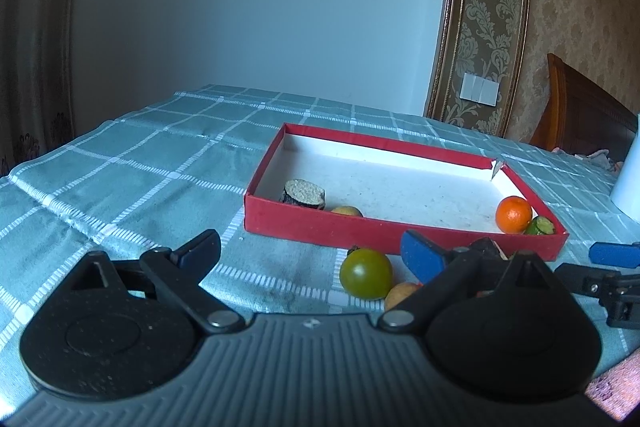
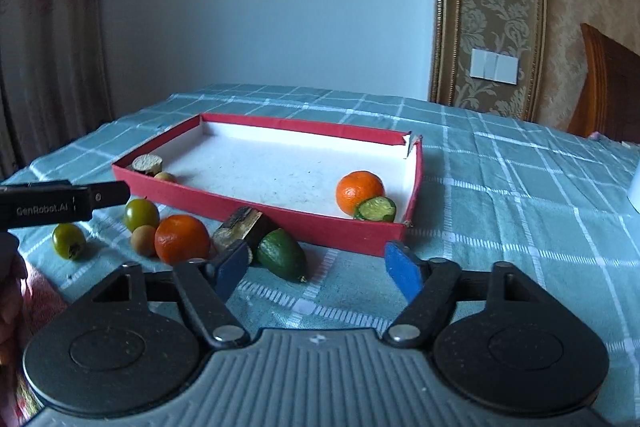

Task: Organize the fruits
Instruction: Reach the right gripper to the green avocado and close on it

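Just then the right gripper [image 2: 320, 267] hung half-open and empty; the avocado piece [image 2: 280, 259] lay just left of its gap, long axis slanting near-right, nearer this hand.

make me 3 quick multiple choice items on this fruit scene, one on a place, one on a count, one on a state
1. Where does the cucumber slice lie?
A. on the cloth by the avocado
B. in the red box, against an orange
C. between the right gripper's jaws

2. How many oranges show in the right wrist view?
A. one
B. two
C. four

3. How are the right gripper's jaws?
A. apart, nothing between them
C. clamped on a tomato
B. clamped on the avocado

Answers:
1. B: the slice sits in the red box's near corner, touching the orange in the box.
2. B: one in the box, another orange on the cloth.
3. A: only the checked tablecloth shows between the blue pads; the avocado lies beyond them.
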The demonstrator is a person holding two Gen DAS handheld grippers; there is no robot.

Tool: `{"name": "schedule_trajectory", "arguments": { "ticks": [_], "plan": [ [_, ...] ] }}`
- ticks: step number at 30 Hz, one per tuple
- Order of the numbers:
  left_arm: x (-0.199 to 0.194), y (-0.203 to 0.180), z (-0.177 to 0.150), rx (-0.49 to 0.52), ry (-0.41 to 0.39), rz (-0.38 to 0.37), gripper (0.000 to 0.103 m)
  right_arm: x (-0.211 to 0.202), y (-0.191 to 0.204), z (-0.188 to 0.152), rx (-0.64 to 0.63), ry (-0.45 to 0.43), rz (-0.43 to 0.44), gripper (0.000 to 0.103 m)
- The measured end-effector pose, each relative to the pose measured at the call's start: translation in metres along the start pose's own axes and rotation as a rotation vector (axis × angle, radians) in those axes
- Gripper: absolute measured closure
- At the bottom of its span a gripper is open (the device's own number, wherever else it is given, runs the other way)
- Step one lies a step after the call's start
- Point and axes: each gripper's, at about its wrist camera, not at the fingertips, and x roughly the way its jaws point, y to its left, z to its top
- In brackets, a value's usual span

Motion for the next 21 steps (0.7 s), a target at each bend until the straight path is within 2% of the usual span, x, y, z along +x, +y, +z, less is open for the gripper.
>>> {"name": "schedule_trajectory", "arguments": {
  "ticks": [3,7,16,19,21],
  "plan": [
    [0.001,0.001,0.0,-0.003,0.0,-0.001,0.007,0.008,0.003,0.001,-0.054,0.04,0.041,0.045],
    [0.001,0.0,0.0,-0.001,0.002,-0.005,0.007,0.016,0.007,0.003,-0.138,0.066,0.074,0.046],
    [0.002,0.0,0.0,-0.004,0.006,-0.005,0.007,0.042,0.012,0.006,-0.279,0.117,0.112,0.054],
    [0.003,0.0,0.0,-0.004,0.008,-0.005,0.007,0.046,0.013,0.005,-0.315,0.114,0.134,0.059],
    [0.004,0.0,0.0,-0.003,0.011,-0.005,0.007,0.047,0.014,0.006,-0.331,0.113,0.142,0.066]
  ]
}}
